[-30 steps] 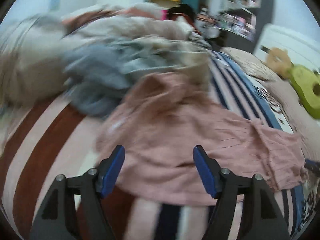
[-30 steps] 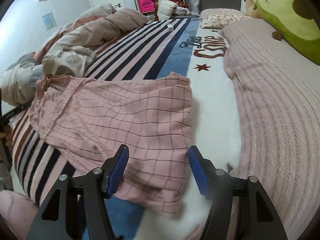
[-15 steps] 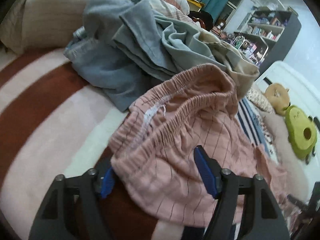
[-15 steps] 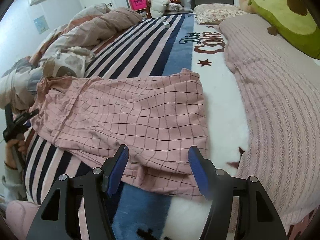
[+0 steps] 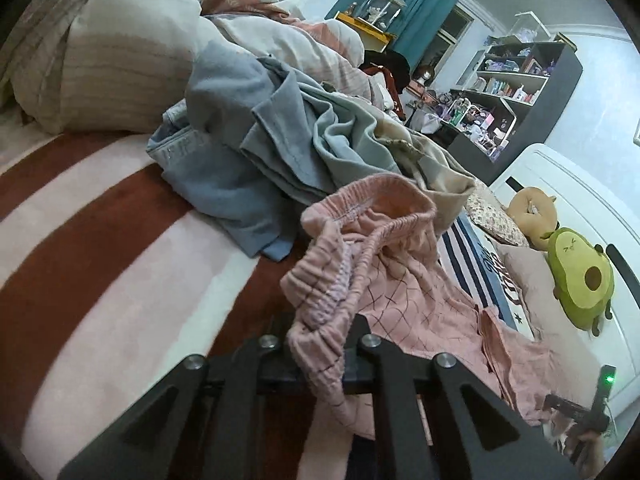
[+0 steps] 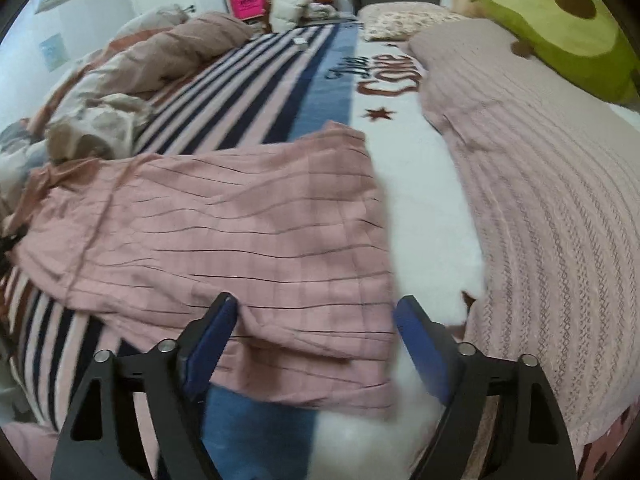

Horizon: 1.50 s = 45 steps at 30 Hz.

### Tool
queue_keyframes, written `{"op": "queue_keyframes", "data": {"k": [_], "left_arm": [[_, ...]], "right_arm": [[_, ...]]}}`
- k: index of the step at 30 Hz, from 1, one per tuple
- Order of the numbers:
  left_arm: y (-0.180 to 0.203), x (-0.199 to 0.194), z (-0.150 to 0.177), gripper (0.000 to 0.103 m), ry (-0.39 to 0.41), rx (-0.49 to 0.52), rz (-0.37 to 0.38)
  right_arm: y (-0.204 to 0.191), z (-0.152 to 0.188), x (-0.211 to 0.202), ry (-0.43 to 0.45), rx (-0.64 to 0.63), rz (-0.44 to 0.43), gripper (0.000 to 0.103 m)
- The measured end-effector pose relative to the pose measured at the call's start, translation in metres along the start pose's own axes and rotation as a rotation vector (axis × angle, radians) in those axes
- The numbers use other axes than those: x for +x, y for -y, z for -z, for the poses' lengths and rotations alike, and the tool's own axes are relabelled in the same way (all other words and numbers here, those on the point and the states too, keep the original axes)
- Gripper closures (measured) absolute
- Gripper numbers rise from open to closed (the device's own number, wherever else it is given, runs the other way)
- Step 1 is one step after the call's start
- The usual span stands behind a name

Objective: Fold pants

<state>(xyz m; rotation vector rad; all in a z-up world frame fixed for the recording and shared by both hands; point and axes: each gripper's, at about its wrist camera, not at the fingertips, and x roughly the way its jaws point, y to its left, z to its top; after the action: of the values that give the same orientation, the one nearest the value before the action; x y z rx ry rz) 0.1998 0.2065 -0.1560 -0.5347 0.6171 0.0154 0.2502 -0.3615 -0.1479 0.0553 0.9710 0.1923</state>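
Pink checked pants [image 6: 224, 232] lie spread across the striped bed. Their elastic waistband [image 5: 360, 248] is bunched and lifted in the left wrist view, and my left gripper [image 5: 320, 356] is shut on the waistband's near edge, the cloth hiding its pads. The leg end of the pants [image 6: 312, 340] lies under my right gripper [image 6: 316, 340], whose jaws are opening wide above the cloth; the blue pads [image 6: 212, 340] do not press on it. The right gripper also shows small at the far end of the pants [image 5: 580, 416] in the left wrist view.
A pile of grey and blue clothes [image 5: 256, 152] and bunched bedding [image 5: 100, 52] lie just beyond the waistband. A knitted pink blanket [image 6: 540, 200] covers the bed's right side, with an avocado plush [image 6: 560, 20] and pillow [image 6: 400, 20] at the head. Shelves [image 5: 512, 92] stand behind.
My left gripper moved in on the waistband and shut on it, bunching the cloth up. My right gripper's jaws have spread wider over the leg end, staying in place.
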Motion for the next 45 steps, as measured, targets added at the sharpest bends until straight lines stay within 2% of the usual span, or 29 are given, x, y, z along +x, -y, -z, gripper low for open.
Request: {"op": "queue_keyframes", "data": {"k": [3,4,5,6,7,10,15,18,19,22,24,26,27,33,40,45], "left_arm": [[-0.001,-0.004,0.003,0.095,-0.005,-0.007,0.008],[0.0,-0.005,0.004,0.095,-0.004,-0.003,0.007],[0.002,-0.007,0.005,0.095,-0.003,0.006,0.001],[0.002,-0.009,0.006,0.095,0.001,0.013,-0.002],[0.004,-0.011,0.007,0.095,0.008,0.019,-0.005],[0.007,-0.024,0.008,0.095,0.029,0.035,-0.013],[0.004,-0.058,0.005,0.096,0.081,0.051,-0.058],[-0.008,-0.084,0.004,0.096,0.111,0.044,-0.107],[-0.012,-0.094,0.004,0.096,0.12,0.057,-0.144],[-0.024,-0.106,0.007,0.096,0.107,0.053,-0.175],[-0.027,-0.106,0.01,0.096,0.073,0.068,-0.169],[-0.021,-0.102,0.011,0.096,0.049,0.105,-0.168],[-0.018,-0.101,0.012,0.096,0.044,0.111,-0.159],[0.015,-0.09,0.011,0.096,0.026,0.148,-0.061],[0.097,-0.071,0.017,0.095,-0.016,0.272,0.081],[0.175,-0.056,0.026,0.095,-0.055,0.395,0.193]], "right_arm": [[0.007,0.002,0.011,-0.044,0.066,-0.095,0.022],[0.008,0.003,0.012,-0.043,0.073,-0.109,0.027],[0.008,0.003,0.012,-0.039,0.067,-0.111,0.046],[0.006,0.004,0.012,-0.038,0.057,-0.1,0.06],[0.004,0.004,0.01,-0.027,0.033,-0.081,0.084],[0.0,0.006,0.001,0.003,0.031,-0.094,0.088],[-0.011,0.014,-0.033,0.04,0.029,-0.163,0.088],[-0.028,0.026,-0.045,0.006,0.004,-0.221,0.088],[-0.033,0.03,-0.047,-0.002,-0.002,-0.233,0.088],[-0.05,0.051,-0.049,-0.049,-0.003,-0.299,0.088],[-0.057,0.061,-0.046,-0.072,-0.015,-0.279,0.083],[-0.062,0.066,-0.043,-0.078,-0.046,-0.214,0.072],[-0.062,0.068,-0.042,-0.075,-0.048,-0.189,0.07],[-0.054,0.062,-0.049,-0.041,-0.014,-0.187,0.055],[-0.047,0.059,-0.058,-0.007,-0.014,-0.211,0.054],[-0.044,0.06,-0.063,0.021,-0.025,-0.25,0.054]]}}
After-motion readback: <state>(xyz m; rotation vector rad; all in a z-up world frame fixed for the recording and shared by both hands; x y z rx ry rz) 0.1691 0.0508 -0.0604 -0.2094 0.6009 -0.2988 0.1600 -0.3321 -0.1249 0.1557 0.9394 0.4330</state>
